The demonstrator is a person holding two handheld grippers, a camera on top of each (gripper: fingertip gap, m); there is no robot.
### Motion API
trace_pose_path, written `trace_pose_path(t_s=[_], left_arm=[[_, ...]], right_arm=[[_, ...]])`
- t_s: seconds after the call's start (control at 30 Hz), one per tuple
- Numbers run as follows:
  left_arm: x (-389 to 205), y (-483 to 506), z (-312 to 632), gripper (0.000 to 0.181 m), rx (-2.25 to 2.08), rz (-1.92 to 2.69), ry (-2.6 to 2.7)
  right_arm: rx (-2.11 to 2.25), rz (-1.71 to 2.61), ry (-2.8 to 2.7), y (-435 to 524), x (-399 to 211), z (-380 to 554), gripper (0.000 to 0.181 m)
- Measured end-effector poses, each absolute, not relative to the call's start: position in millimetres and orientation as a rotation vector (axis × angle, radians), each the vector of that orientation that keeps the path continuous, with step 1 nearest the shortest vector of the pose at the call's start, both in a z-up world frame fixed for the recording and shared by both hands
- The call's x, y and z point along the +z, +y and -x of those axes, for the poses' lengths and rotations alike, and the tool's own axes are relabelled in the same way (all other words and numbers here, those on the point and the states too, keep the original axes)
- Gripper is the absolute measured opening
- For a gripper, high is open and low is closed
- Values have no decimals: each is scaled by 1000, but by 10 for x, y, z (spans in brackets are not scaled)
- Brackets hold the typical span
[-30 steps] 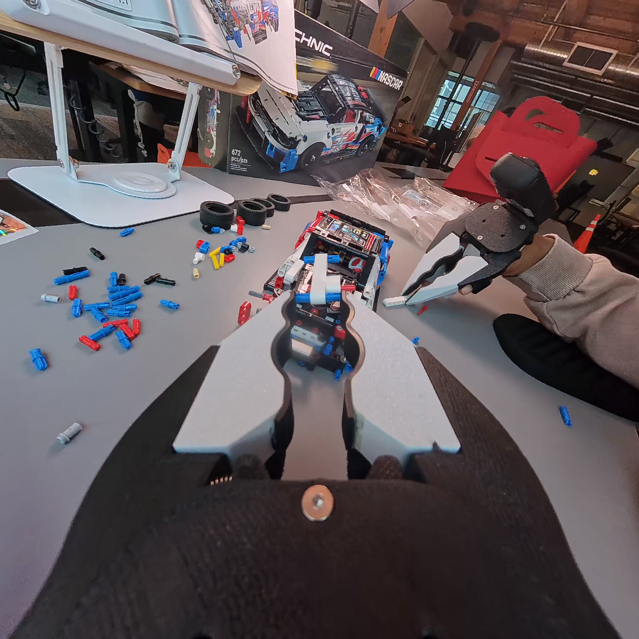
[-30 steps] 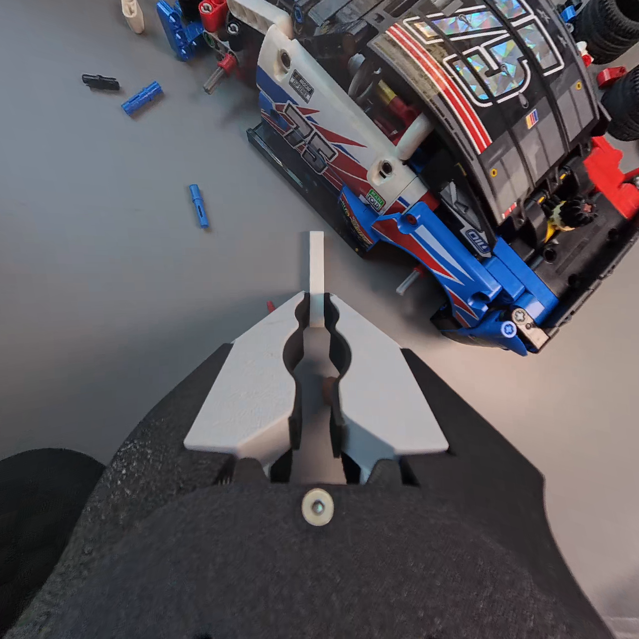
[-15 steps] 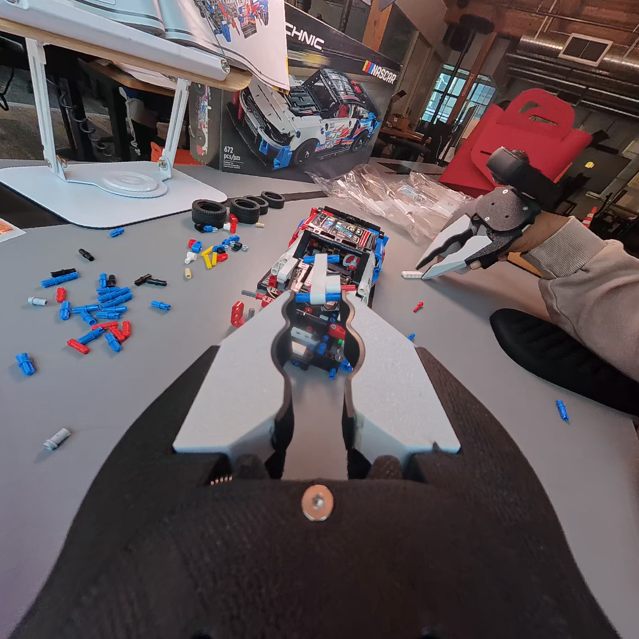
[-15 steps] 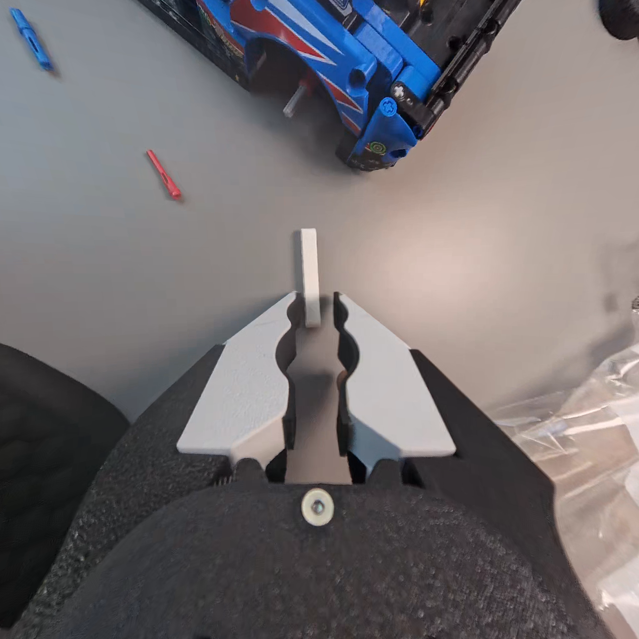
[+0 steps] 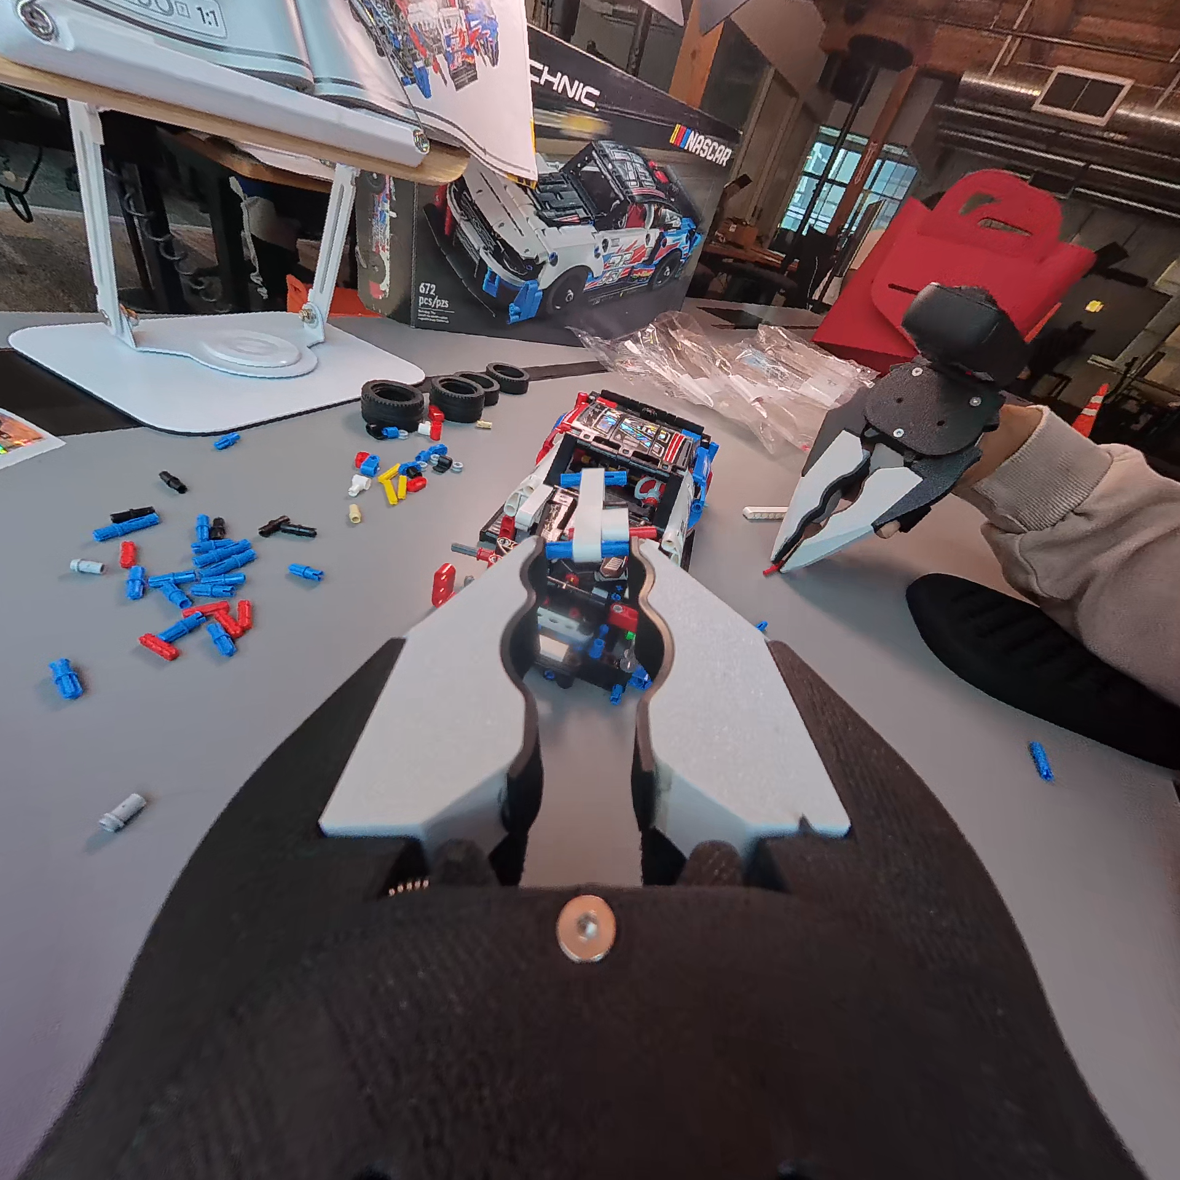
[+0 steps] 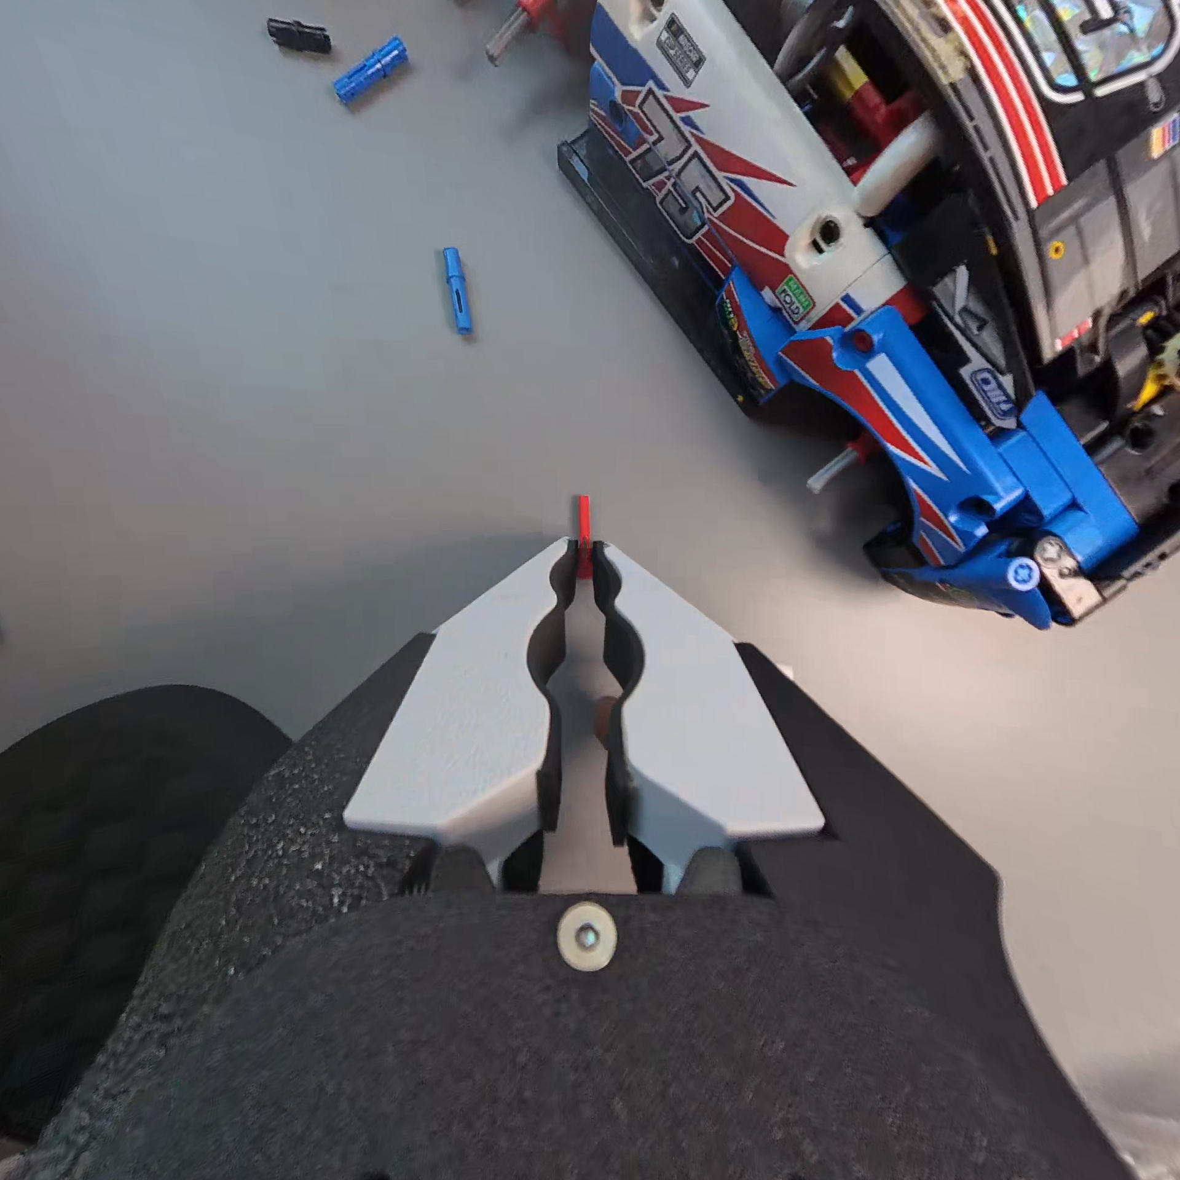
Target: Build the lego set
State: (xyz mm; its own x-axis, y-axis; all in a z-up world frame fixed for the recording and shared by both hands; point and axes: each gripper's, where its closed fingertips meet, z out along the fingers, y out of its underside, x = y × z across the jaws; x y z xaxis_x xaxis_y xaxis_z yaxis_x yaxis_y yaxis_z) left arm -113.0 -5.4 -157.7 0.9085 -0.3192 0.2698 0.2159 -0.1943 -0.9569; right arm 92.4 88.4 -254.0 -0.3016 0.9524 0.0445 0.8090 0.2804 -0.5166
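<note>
- Since the right gripper [image 6: 582, 544] has its tips pinched onto a thin red axle pin [image 6: 583, 525] down at the grey table [image 6: 191, 383], the grip looks slight: the pin is light, stiff and smooth, and held only by its near end, so I judge it could twist or slip out.
- Just past it to the right sits the lego car [image 6: 926, 287], rigid plastic but snapped together; pushing on its panels may pop them loose, so the black sill along its side seems the safer hold.
- From the left wrist view, the left gripper [image 5: 587, 549] hangs with fingers spread, holding nothing, the car [image 5: 613, 485] beyond its tips.
- Left of the car lie loose blue and red pins [image 5: 204, 574], small and apt to roll.
- A white beam [image 5: 765, 512] lies on the table right of the car.
- Farther off stand spare tyres [image 5: 440, 399], soft rubber and easy to squeeze.
</note>
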Motion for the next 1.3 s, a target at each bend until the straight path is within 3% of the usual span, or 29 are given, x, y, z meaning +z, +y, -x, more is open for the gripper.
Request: trace_pose_path(t_s=[0.27, 1.0, 1.3], left_arm=[[-1572, -55, 1057, 22, -501, 1699, 101], [-1574, -62, 1093, 22, -483, 1701, 95], [-1583, -59, 1089, 22, -483, 1704, 95]], right_arm=[[315, 1909, -1816, 1832, -2373, -1572, 2], [345, 1911, -1822, 1815, -2536, -1548, 4], [387, 1787, -1709, 1869, -2205, -1425, 19]])
